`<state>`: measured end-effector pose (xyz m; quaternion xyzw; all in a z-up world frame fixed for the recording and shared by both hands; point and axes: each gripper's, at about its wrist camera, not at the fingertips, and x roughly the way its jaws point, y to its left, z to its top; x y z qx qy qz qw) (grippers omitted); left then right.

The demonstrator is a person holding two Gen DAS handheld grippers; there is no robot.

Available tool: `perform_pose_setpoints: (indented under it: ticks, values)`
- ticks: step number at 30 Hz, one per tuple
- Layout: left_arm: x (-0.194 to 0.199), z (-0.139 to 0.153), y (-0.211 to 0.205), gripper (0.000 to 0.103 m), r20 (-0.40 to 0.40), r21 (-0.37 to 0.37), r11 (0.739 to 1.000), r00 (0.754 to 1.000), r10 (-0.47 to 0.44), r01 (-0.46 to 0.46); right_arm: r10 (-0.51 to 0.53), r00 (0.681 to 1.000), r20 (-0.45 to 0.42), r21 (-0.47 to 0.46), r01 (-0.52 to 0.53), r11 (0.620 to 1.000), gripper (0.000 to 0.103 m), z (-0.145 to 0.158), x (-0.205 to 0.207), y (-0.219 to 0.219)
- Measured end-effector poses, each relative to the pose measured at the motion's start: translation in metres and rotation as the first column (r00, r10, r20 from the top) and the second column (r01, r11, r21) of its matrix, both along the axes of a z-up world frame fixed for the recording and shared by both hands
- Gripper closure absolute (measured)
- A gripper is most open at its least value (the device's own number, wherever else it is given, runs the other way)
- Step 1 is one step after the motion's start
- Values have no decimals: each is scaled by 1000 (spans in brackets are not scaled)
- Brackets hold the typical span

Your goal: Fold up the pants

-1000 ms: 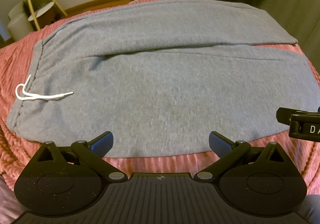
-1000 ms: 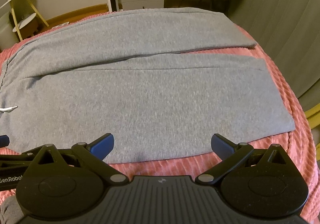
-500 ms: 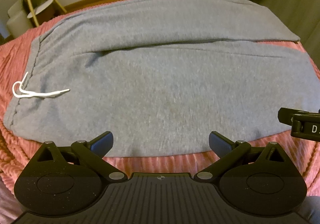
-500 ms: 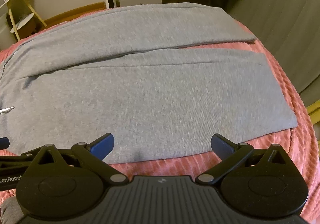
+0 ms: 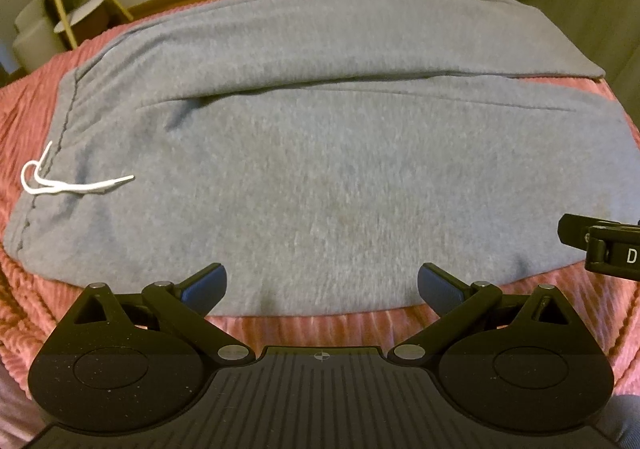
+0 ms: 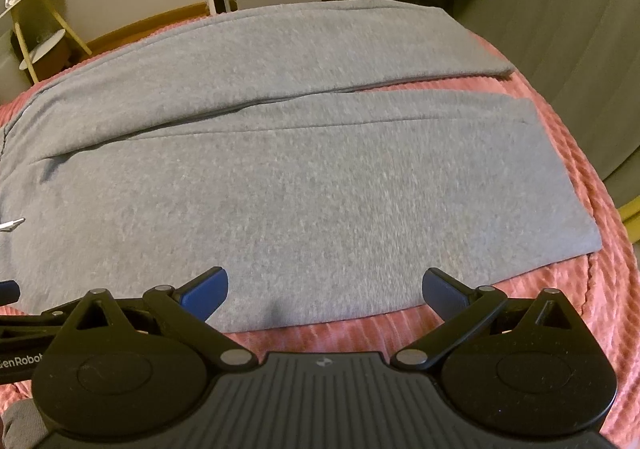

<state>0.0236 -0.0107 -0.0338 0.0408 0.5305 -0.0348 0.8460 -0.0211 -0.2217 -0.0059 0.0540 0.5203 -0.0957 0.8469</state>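
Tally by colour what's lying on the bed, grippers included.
Grey: 1, the pants
White: 1, the drawstring
Pink: 1, the bedspread
Black: 2, the left hand-held gripper and right hand-held gripper, both open
Total: 5

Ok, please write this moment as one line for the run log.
stage: before first grasp | pants: flat on pink cover, legs side by side | left tongs: open, at near edge | right tongs: open, at near edge

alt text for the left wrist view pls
Grey sweatpants lie flat on a pink ribbed bedspread, waistband and white drawstring at left. The left tool hovers open at the near edge, holding nothing; the right tool pokes in from the right.
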Motion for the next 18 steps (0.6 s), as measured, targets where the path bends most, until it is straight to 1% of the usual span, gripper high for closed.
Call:
perform_pose_setpoints:
  ticks: [4, 8, 13, 18]
  values:
    - [3, -2, -1, 0, -6, 1, 1000, 1000, 3, -3, -2, 1000, -3, 4, 2, 1000, 0, -3, 1, -2]
    - [5, -5, -1, 0, -9, -2, 1000, 1000, 5, -5, -2, 1000, 17, 4, 2, 1000, 0, -4, 2, -4]
    - [9, -11, -3, 0, -29, 1, 1000, 1000, 9, -9, -7, 1000, 1, 8, 7, 1000, 0, -10, 6, -9]
    - [13, -12, -5, 0, -30, 1, 1000, 1000, 8, -8, -10, 1000, -3, 9, 10, 1000, 0, -12, 10, -11]
